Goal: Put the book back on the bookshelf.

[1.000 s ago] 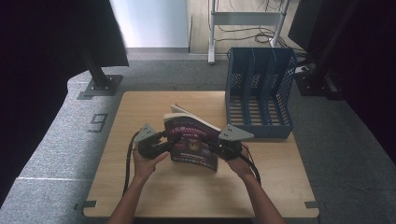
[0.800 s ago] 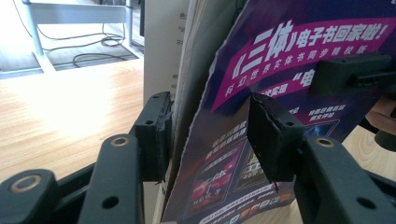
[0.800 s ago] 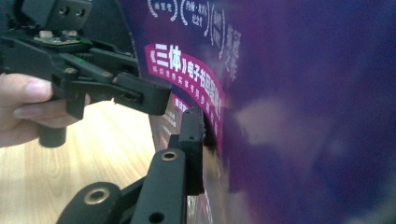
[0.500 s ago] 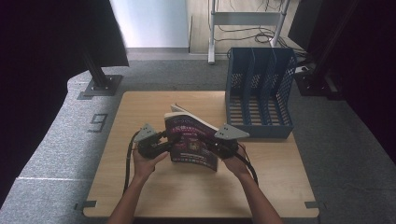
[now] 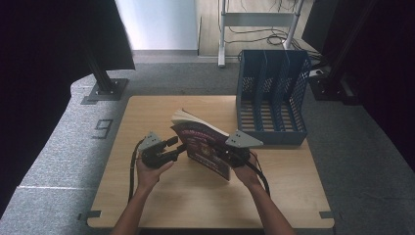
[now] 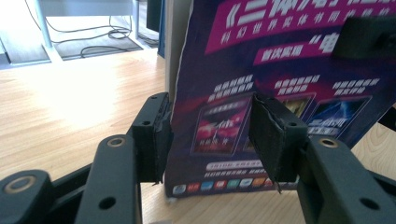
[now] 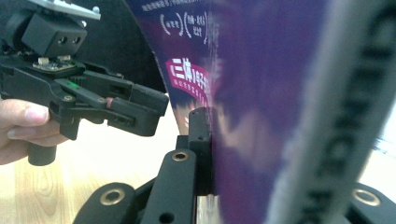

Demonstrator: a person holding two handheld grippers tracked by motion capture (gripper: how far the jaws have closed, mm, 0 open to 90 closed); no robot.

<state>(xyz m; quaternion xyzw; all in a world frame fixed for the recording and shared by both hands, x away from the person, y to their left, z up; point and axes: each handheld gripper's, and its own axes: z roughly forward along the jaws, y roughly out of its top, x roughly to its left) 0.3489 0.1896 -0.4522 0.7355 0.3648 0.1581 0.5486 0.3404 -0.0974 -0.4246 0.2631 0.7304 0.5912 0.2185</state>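
A book (image 5: 203, 147) with a purple cover stands upright near the middle of the wooden table (image 5: 147, 112). My right gripper (image 5: 220, 155) is shut on its right side. In the right gripper view the cover (image 7: 243, 70) fills the space between the jaws of that gripper (image 7: 261, 140), and one pad (image 7: 200, 135) lies flat against it. My left gripper (image 5: 178, 146) is at the book's left edge. Its jaws have just been opening a little. In the left gripper view the left gripper (image 6: 208, 116) stands open in front of the cover (image 6: 280, 56), pressing nothing. The left gripper (image 7: 140, 105) is also in the right gripper view.
A blue mesh file rack (image 5: 271, 98) with upright dividers stands at the table's back right corner, just behind the book. Bare wood lies to the left and along the front edge. Grey carpet surrounds the table.
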